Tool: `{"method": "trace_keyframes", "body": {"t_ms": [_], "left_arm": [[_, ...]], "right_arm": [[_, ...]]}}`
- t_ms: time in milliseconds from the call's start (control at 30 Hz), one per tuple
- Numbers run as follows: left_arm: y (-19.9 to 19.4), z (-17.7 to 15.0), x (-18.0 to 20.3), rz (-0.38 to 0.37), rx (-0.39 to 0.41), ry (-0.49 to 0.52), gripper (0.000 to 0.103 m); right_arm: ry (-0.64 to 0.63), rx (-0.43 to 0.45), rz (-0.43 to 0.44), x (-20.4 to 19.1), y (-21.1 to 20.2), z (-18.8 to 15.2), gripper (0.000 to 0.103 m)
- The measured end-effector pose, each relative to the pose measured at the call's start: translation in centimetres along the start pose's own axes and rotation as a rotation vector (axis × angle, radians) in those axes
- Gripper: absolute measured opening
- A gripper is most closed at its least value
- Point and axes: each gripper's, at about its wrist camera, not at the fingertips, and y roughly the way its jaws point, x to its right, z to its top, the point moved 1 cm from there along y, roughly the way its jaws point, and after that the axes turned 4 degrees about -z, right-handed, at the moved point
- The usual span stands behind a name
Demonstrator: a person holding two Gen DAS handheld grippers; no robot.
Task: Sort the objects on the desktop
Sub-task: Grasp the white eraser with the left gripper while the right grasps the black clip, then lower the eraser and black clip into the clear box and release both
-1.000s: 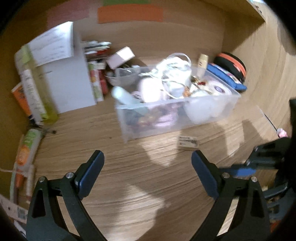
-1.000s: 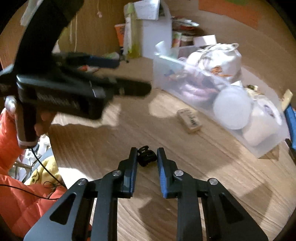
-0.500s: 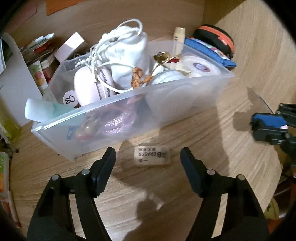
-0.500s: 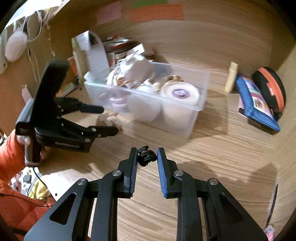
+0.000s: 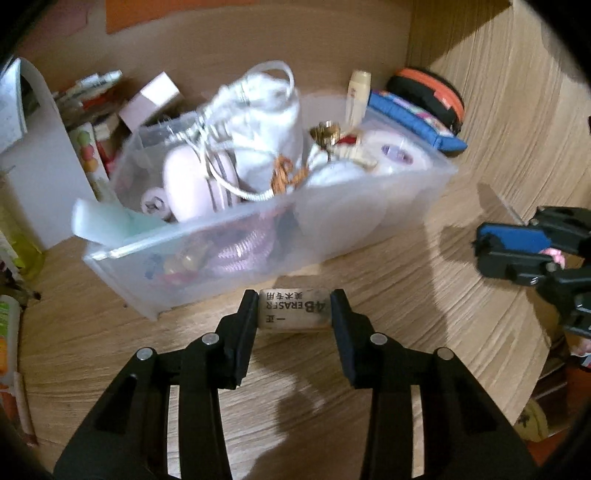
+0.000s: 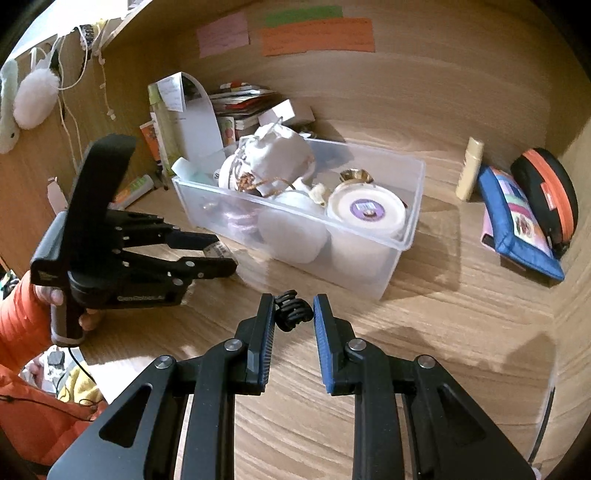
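Observation:
My left gripper [image 5: 293, 308] is shut on a beige 4B eraser [image 5: 293, 309] just in front of the clear plastic bin [image 5: 177, 258] on the wooden desk. The bin holds a white drawstring pouch [image 5: 258, 122], a pink item, purple coils and white round tubs. My right gripper [image 6: 293, 314] is shut on a small black hair clip [image 6: 291, 309], held above the desk in front of the bin [image 6: 402, 229]. The left gripper also shows in the right wrist view [image 6: 218, 258], with the eraser [image 6: 216, 250] between its tips. The right gripper appears at the right edge of the left wrist view [image 5: 517, 251].
A blue pouch [image 6: 517, 221], a black-and-orange case [image 6: 550, 195] and a cream tube [image 6: 469, 168] lie right of the bin. A white box [image 6: 195, 118], books and packets stand behind it at the left. Sticky notes [image 6: 317, 35] hang on the back wall.
My left gripper moved forward to the eraser and closed on it. My right gripper kept hold of the hair clip while its view swung toward the bin.

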Motion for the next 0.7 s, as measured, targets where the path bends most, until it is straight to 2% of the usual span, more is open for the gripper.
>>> {"method": "trace_keyframes", "body": {"t_ms": [500, 700], "left_arm": [[-6.6, 2.6, -1.6, 0.009, 0.214, -0.012, 0.039], [-7.1, 3.6, -3.7, 0.035, 0.244, -0.033, 0.039]], "right_arm": [[-0.034, 0.03, -0.049, -0.1, -0.3, 3.0, 0.019], [-0.05, 0.048, -0.055, 0.0, 0.3, 4.6, 0.019]]}}
